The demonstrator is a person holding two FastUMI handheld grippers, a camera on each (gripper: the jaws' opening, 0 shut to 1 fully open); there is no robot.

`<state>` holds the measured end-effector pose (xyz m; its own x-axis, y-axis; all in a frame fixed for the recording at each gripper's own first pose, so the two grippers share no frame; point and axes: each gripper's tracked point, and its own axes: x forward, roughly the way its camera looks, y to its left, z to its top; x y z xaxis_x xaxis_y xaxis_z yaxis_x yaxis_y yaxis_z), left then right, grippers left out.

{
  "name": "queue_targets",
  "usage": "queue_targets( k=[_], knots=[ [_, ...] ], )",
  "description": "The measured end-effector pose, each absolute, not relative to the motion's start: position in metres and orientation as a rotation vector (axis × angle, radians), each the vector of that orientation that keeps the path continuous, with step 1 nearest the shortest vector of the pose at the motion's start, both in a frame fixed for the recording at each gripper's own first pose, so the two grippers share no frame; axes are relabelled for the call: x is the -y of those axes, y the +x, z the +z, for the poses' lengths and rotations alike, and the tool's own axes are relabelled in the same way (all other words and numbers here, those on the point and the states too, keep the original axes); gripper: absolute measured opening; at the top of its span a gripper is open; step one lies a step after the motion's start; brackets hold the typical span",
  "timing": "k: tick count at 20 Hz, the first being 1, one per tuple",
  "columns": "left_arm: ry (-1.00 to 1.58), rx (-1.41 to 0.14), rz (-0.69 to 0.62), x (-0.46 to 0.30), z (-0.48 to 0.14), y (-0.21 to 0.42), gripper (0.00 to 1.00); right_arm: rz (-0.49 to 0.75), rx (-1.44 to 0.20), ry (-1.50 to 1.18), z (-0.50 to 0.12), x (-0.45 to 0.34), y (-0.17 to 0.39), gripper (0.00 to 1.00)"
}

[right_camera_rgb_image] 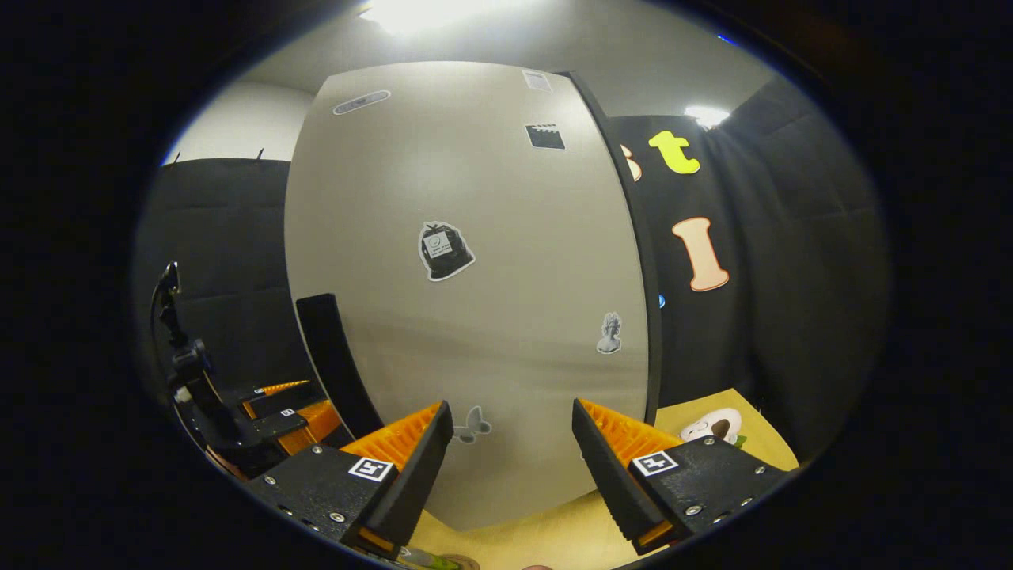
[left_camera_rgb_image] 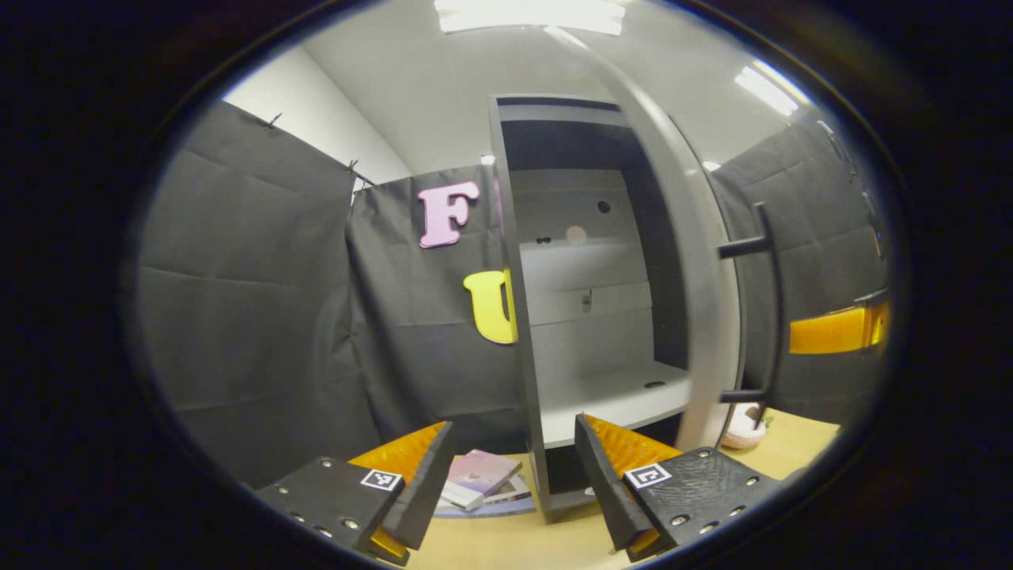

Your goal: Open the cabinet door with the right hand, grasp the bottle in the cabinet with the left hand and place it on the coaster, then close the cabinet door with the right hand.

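Each gripper, left [left_camera_rgb_image: 514, 475] and right [right_camera_rgb_image: 513, 463], has two wedge-shaped ribbed fingers on dark blocks studded with silver screws, each block carrying a square black-and-white marker.

Books [left_camera_rgb_image: 479, 477] stacked on wooden table [left_camera_rgb_image: 506, 542]; white figurine [right_camera_rgb_image: 715, 425] near cabinet.

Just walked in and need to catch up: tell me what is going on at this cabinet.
A person works with a gripper in each hand at a grey cabinet on a wooden table. The cabinet door stands open, and no bottle can be seen on the shelves in view. The left gripper is open and holds nothing, facing the cabinet. The right gripper is open too, facing the door's stickered side, close to it and gripping nothing.
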<state>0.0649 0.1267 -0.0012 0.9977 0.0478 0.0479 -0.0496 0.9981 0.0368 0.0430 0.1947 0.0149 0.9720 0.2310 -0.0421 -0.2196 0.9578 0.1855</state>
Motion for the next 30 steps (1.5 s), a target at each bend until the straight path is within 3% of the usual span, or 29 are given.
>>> queue_targets(
  k=[6,7,8,9,11,12,15,16,17,18,19,22,24,25,27,28,29,30],
  knots=[
    [0.051,0.085,0.120,-0.123,0.041,0.048,0.86,0.207,-0.018,0.170,0.031,-0.169,0.053,0.95],
    [0.054,0.098,0.126,-0.122,0.050,0.043,0.92,0.194,0.001,0.157,0.036,-0.163,0.057,0.95],
    [0.052,0.105,0.132,-0.120,0.057,0.038,0.92,0.178,0.018,0.147,0.039,-0.159,0.061,0.95],
    [0.044,0.115,0.131,-0.117,0.064,0.034,0.86,0.162,0.029,0.144,0.040,-0.153,0.063,0.95],
    [0.019,0.147,0.135,-0.114,0.084,0.027,0.86,0.136,0.033,0.142,0.037,-0.147,0.066,0.95],
    [0.006,0.155,0.132,-0.112,0.091,0.024,0.93,0.128,0.030,0.141,0.034,-0.144,0.068,0.94],
    [-0.049,0.190,0.083,-0.088,0.105,0.027,0.86,0.095,0.013,0.106,0.028,-0.134,0.072,0.94],
    [-0.066,0.217,0.058,-0.080,0.113,0.027,0.93,0.083,0.008,0.089,0.027,-0.130,0.073,0.94],
    [-0.082,0.235,0.052,-0.075,0.120,0.026,0.93,0.075,0.015,0.084,0.029,-0.127,0.073,0.95],
    [-0.092,0.243,0.052,-0.075,0.125,0.026,0.86,0.084,0.034,0.089,0.035,-0.130,0.074,0.95],
    [-0.095,0.235,0.054,-0.074,0.124,0.028,0.92,0.099,0.042,0.093,0.039,-0.134,0.074,0.95],
    [-0.075,0.185,0.066,-0.069,0.116,0.036,0.89,0.079,0.065,0.035,0.044,-0.131,0.072,0.95],
    [-0.044,0.177,0.091,-0.066,0.114,0.039,0.96,0.060,0.092,0.023,0.050,-0.134,0.072,0.94],
    [-0.034,0.171,0.109,-0.063,0.112,0.038,0.89,0.048,0.100,0.013,0.053,-0.136,0.073,0.90],
    [-0.060,0.184,0.088,-0.045,0.115,0.042,0.88,0.014,0.124,-0.020,0.061,-0.138,0.072,0.95],
    [-0.073,0.189,0.090,-0.038,0.114,0.043,0.96,0.005,0.144,-0.037,0.067,-0.142,0.070,0.95],
    [-0.073,0.186,0.110,-0.039,0.109,0.044,0.95,0.007,0.160,-0.049,0.072,-0.148,0.070,0.90],
    [-0.064,0.173,0.125,-0.039,0.104,0.048,0.88,0.007,0.165,-0.053,0.073,-0.152,0.072,0.95]
  ],
)
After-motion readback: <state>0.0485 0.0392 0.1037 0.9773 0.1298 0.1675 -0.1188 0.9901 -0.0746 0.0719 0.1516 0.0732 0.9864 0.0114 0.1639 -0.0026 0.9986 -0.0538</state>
